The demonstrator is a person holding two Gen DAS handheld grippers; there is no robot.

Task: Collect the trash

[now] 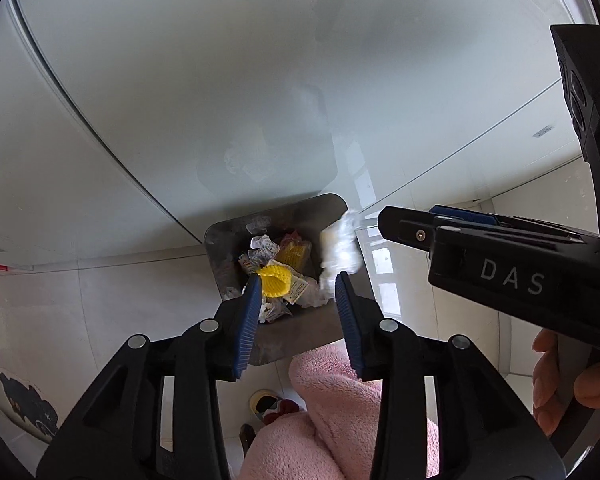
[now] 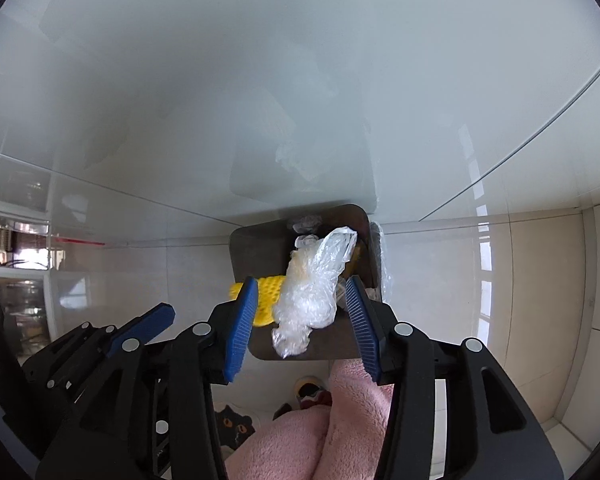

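Note:
A dark grey trash bin (image 1: 236,232) stands on the floor against a white glossy cabinet, holding crumpled paper and wrappers (image 1: 266,250). A yellow foam net (image 1: 275,279) hangs over the bin just ahead of my open left gripper (image 1: 296,284), touching neither finger. A crumpled clear plastic bag (image 1: 340,246) is in the air over the bin's right rim. In the right wrist view the bag (image 2: 310,292) floats between the fingers of my open right gripper (image 2: 304,292), touching neither, above the bin (image 2: 256,248) and the yellow net (image 2: 266,300).
White glossy cabinet doors (image 1: 220,100) rise behind the bin. Pale floor tiles (image 1: 100,300) surround it. The person's pink fleece legs (image 1: 340,420) and a slipper (image 1: 266,402) are below the grippers. A cat-patterned mat (image 2: 234,426) lies on the floor.

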